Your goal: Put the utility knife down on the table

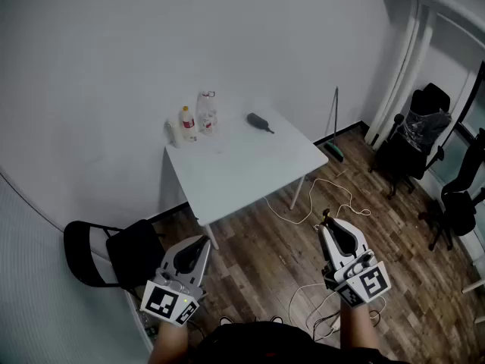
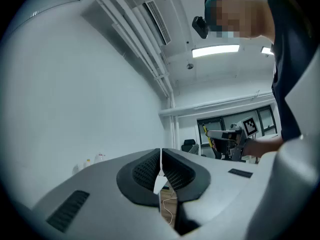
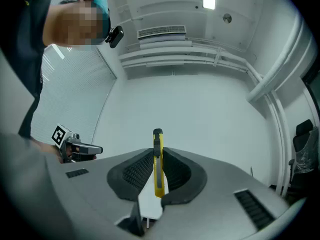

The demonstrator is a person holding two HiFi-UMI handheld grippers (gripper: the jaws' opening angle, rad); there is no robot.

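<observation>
Two pads of our right gripper press on a yellow utility knife. It stands upright between them, its dark-tipped end rising above the jaw tips. Only the right gripper view shows this grip plainly. In the head view the knife is no more than a thin dark sliver at that gripper's nose, and its colour is lost there. The left gripper view catches it from the side as a slim yellow bar sticking up from the distant right gripper.

Our left gripper has its jaws together, with only a hairline slit between the ribbed pads and nothing in it. The right gripper view shows it from outside, marker cube toward the camera, but not how its jaws stand.

From the head view we see both grippers held out over the wooden floor, the knife in the air and well apart from the white table ahead. On the far side of the table stand two plastic bottles, and a dark object lies near them; we cannot tell what it is. A black folding chair sits to the left by the wall. A white cable loops across the floor between the table and our right gripper. Black office chairs stand to the right.
</observation>
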